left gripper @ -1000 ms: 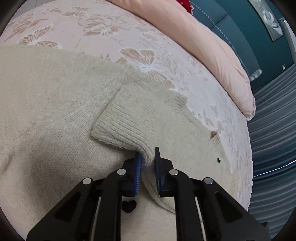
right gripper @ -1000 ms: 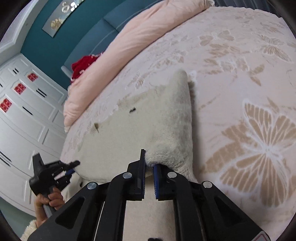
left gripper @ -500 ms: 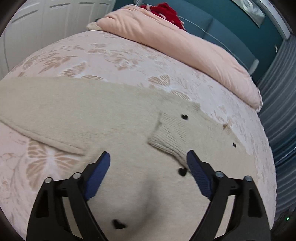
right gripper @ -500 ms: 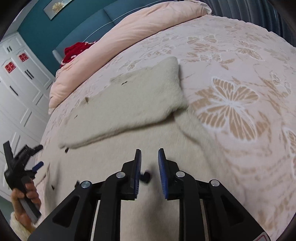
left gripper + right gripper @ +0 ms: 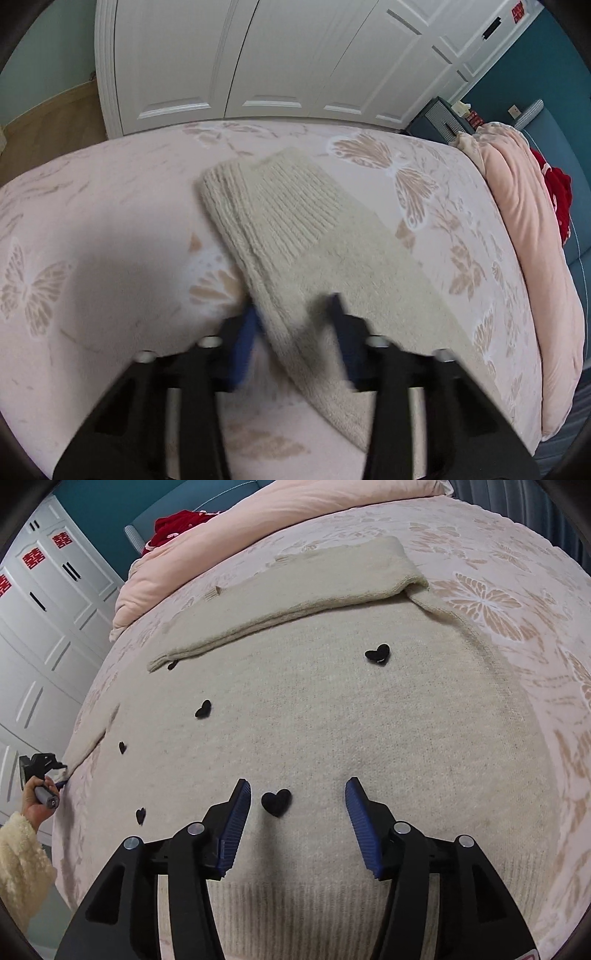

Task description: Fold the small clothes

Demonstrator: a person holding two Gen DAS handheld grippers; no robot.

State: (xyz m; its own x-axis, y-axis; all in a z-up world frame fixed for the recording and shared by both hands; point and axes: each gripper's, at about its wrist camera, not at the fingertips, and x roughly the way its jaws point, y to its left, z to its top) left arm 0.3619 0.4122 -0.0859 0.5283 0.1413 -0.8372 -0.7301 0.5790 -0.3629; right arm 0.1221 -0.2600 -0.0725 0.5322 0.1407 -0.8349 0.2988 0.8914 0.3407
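Observation:
A cream knit sweater [image 5: 332,716] with small black hearts lies flat on the bed. One sleeve [image 5: 295,602] is folded across its upper part. My right gripper [image 5: 298,814] is open and empty, low over the sweater's lower body. In the left wrist view the other sleeve [image 5: 295,229] lies stretched out with its ribbed cuff far from me. My left gripper [image 5: 295,328] is blurred, its jaws partly open on either side of that sleeve. It also shows at the left edge of the right wrist view [image 5: 42,766], at the sleeve's end.
The bed has a pink butterfly-print cover [image 5: 92,240]. A pink duvet [image 5: 280,513] and a red cloth [image 5: 177,522] lie at the head. White wardrobe doors [image 5: 258,59] stand beyond the bed's edge.
Both grippers let go of the first sleeve and left it folded on the sweater. The right one drew back and opened wide. The left one swung over to the other sleeve.

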